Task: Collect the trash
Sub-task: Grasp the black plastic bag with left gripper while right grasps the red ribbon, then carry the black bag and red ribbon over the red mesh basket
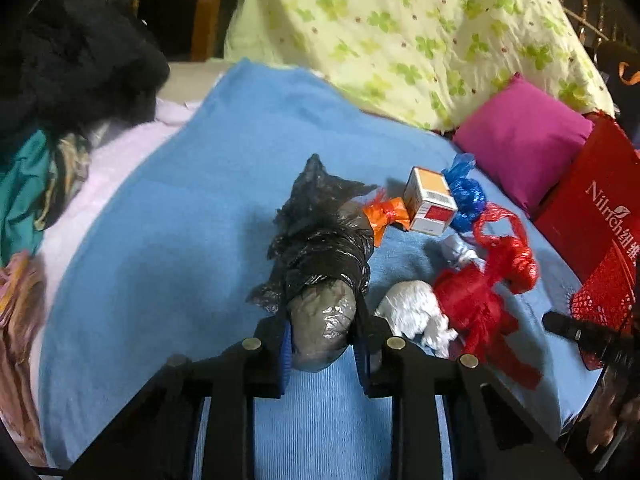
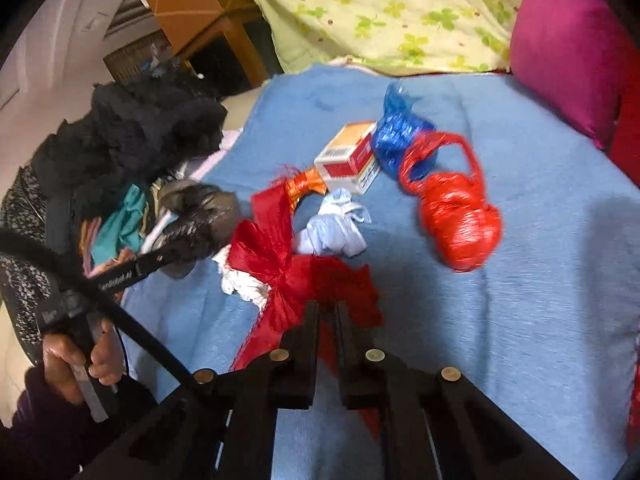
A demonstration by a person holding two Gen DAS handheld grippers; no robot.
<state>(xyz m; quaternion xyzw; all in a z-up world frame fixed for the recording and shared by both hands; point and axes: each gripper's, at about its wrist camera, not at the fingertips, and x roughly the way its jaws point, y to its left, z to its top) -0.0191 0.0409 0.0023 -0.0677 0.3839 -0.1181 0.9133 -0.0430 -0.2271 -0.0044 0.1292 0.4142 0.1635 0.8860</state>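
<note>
Trash scattered on a blue blanket (image 1: 192, 216) beside a small box (image 1: 429, 201).
Left gripper (image 1: 322, 340) jaws clamp a black bag bundle (image 1: 324, 240) near the box; right gripper (image 2: 328, 312) jaws pinch red mesh (image 2: 280, 276).

Blue blanket (image 1: 200, 200); magenta pillow (image 1: 520, 140); yellow sheet (image 1: 400, 20), green clover print; red mesh (image 2: 288, 280).

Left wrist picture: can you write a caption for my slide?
Left gripper clamps a black-wrapped bundle over the blue blanket, other trash beside it.
</note>
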